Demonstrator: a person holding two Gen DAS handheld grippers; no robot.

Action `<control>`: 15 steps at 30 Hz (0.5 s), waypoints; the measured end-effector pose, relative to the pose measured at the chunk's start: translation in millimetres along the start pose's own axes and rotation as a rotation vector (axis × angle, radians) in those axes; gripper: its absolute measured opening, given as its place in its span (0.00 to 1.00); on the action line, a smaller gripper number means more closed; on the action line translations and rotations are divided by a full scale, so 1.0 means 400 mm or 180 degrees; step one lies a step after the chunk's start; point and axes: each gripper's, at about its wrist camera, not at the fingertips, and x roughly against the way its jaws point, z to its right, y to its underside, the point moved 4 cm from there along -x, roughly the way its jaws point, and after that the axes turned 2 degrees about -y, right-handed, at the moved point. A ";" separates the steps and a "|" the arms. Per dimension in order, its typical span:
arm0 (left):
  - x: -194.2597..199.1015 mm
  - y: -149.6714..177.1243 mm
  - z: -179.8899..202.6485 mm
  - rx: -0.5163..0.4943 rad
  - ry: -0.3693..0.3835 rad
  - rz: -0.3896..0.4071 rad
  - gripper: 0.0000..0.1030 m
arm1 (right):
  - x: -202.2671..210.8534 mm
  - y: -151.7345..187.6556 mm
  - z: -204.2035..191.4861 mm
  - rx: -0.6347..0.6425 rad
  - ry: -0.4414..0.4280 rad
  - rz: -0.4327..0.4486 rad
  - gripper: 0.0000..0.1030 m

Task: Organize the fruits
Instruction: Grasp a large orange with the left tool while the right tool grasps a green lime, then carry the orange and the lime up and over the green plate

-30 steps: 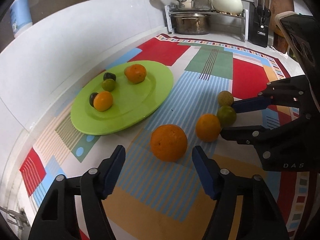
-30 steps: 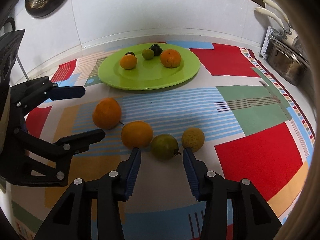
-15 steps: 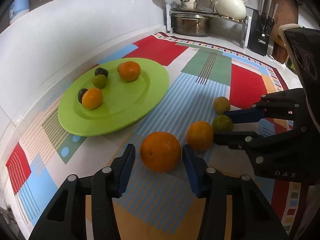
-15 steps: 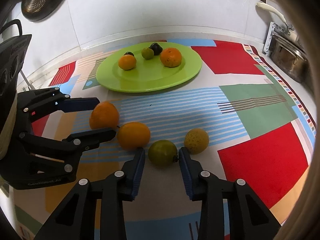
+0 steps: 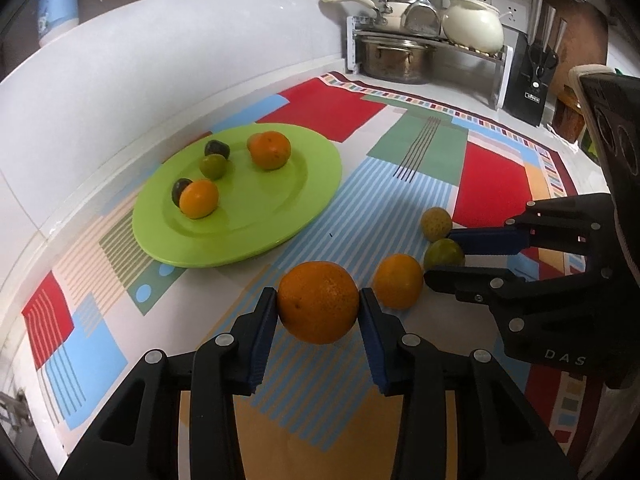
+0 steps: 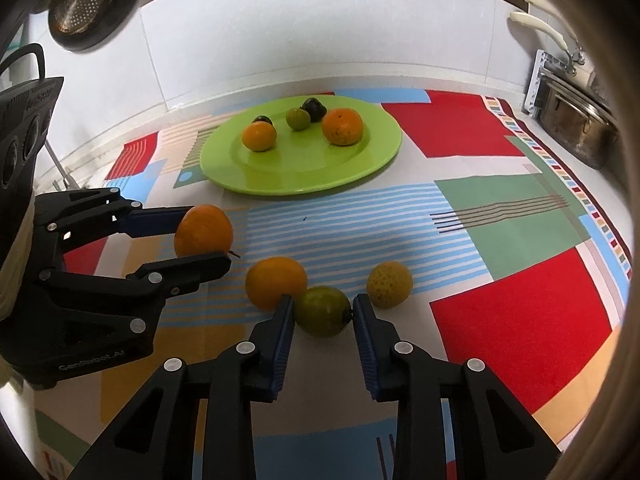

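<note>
White tiled wall (image 5: 160, 60), patterned mat (image 5: 492, 184), pot rack (image 5: 424, 40)

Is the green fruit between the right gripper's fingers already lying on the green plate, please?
No, the green fruit sits on the patterned mat between the right gripper pads, well short of the green plate.

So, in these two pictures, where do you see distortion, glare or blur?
Left wrist view: strong fisheye, the white wall curves, corners go dark, and the green plate is sharp with a soft sheen. Right wrist view: same bending, a glossy reflection on the plate's near rim, and a blurred tan shape along the right edge.
</note>
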 end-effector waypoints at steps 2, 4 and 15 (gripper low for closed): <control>0.011 -0.002 0.002 0.0066 0.0001 0.0005 0.39 | 0.007 0.000 -0.002 0.0003 -0.0012 0.0018 0.30; 0.022 -0.002 0.004 0.0100 -0.0016 0.0004 0.39 | 0.017 -0.002 -0.004 -0.0013 -0.0034 0.0043 0.30; 0.111 -0.013 0.011 0.0325 -0.0185 0.0110 0.39 | 0.095 -0.007 -0.018 0.0095 -0.0059 0.0313 0.29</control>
